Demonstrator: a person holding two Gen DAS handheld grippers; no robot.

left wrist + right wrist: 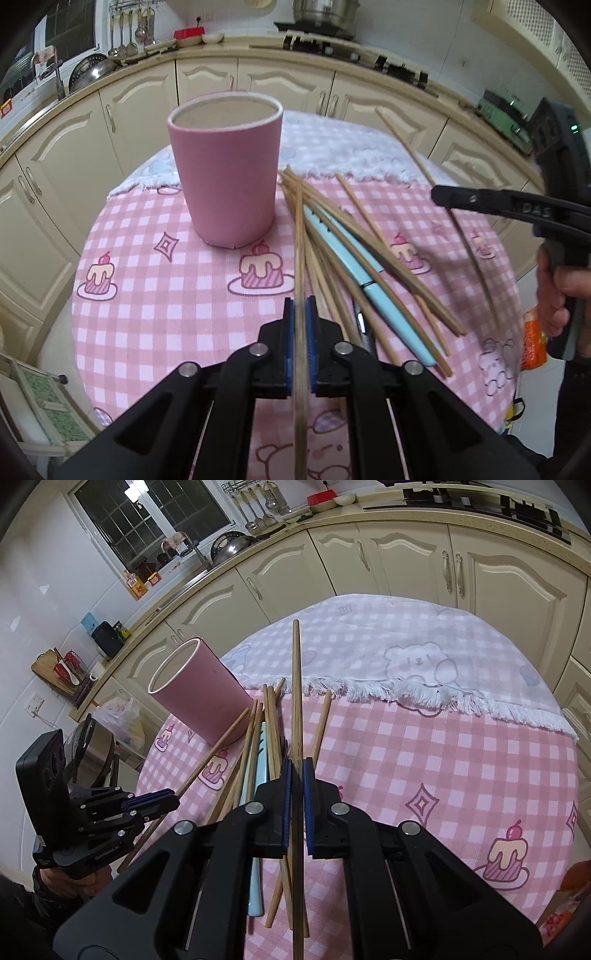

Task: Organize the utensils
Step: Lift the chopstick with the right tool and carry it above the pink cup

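Observation:
A tall pink cup (225,177) (199,690) stands upright on the pink checked tablecloth (155,302), with nothing showing inside it. Right of the cup lies a loose pile of wooden chopsticks (332,236) (271,720), over a light blue utensil (369,275) (258,760). My left gripper (300,306) (171,800) is shut on one chopstick (299,229), raised over the pile and pointing towards the cup. My right gripper (295,768) (441,195) is shut on another chopstick (296,686) (410,149), held above the table to the right of the pile.
A white fringed cloth with bear prints (424,657) covers the table's far half. Cream kitchen cabinets (280,85) and a counter with pots and hanging ladles curve behind. An orange packet (533,343) sits off the table's right edge. A person's hand (554,295) grips the right handle.

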